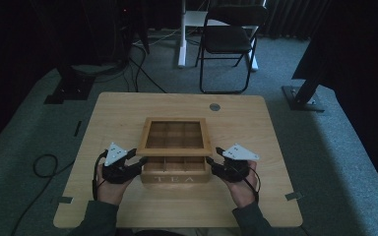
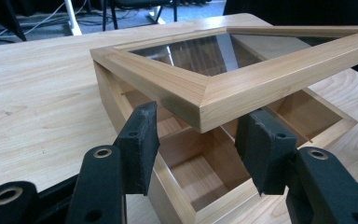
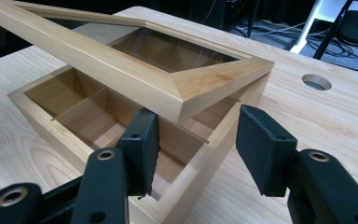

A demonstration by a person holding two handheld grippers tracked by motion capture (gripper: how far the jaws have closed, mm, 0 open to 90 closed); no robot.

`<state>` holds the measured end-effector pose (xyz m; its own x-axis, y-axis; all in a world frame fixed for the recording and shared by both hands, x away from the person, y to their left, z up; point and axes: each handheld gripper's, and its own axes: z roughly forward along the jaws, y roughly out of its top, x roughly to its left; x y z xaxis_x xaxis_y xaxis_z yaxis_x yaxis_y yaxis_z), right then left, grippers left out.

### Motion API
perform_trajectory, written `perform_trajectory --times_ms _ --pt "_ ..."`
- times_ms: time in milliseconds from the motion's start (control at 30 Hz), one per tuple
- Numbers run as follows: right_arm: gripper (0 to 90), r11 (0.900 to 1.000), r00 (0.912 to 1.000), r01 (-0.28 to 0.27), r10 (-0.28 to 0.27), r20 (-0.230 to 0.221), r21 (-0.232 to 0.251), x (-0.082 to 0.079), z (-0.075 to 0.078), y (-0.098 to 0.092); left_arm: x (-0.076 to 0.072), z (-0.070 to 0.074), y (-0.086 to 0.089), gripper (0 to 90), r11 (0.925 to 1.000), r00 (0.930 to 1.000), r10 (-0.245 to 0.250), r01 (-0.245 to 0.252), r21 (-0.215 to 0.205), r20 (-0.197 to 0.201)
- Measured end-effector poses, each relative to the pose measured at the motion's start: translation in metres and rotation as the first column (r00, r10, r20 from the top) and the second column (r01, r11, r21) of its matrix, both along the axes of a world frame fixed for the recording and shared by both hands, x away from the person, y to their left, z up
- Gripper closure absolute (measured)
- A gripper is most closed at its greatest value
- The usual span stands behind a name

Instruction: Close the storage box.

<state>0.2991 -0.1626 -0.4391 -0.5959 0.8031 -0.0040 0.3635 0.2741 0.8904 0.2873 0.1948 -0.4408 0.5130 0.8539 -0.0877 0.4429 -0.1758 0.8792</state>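
On the light wooden table with rounded corners (image 1: 128, 110), seen from the high view, sits a pale wooden tea box with "TEA" on its front wall (image 1: 175, 178). Its glass-paned, wood-framed lid (image 1: 177, 136) is raised at the front and tipped back, so the front row of compartments shows beneath it while the rest lies behind the glass. The left gripper (image 1: 137, 158) reaches to the lid's front left corner, the right gripper (image 1: 215, 158) to its front right corner, each in a hand whose forearm is cut off by the bottom edge. From up here I cannot tell how the jaws stand. A round grommet hole (image 1: 214, 106) lies in the table beyond the box, and a black folding chair (image 1: 229, 39) stands on the grey floor in the dim background.

From the left gripper view, the left gripper (image 2: 198, 144) has its jaws spread, one black pad on either side of the lid's corner (image 2: 200, 100), gripping nothing that I can make out; whether the pads touch wood is hard to say. The open compartments of the box (image 2: 200, 172) lie below, and the far end of the lid runs off the frame.

From the right gripper view, the right gripper (image 3: 198, 147) likewise stands with jaws apart beneath the lid's near corner (image 3: 205, 86). The left pad overlaps the box's inside (image 3: 93, 116), the right pad hangs outside its wall. The grommet hole (image 3: 316, 82) shows on the table beyond.
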Motion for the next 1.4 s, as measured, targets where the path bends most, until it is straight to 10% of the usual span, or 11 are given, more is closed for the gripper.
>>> perform_trajectory --times_ms 1400 --pt "51.0 1.0 0.9992 -0.012 0.011 -0.039 -0.021 -0.011 -0.024 0.002 -0.008 -0.025 -0.002 49.0 0.9994 0.9992 0.001 0.0 0.034 -0.041"
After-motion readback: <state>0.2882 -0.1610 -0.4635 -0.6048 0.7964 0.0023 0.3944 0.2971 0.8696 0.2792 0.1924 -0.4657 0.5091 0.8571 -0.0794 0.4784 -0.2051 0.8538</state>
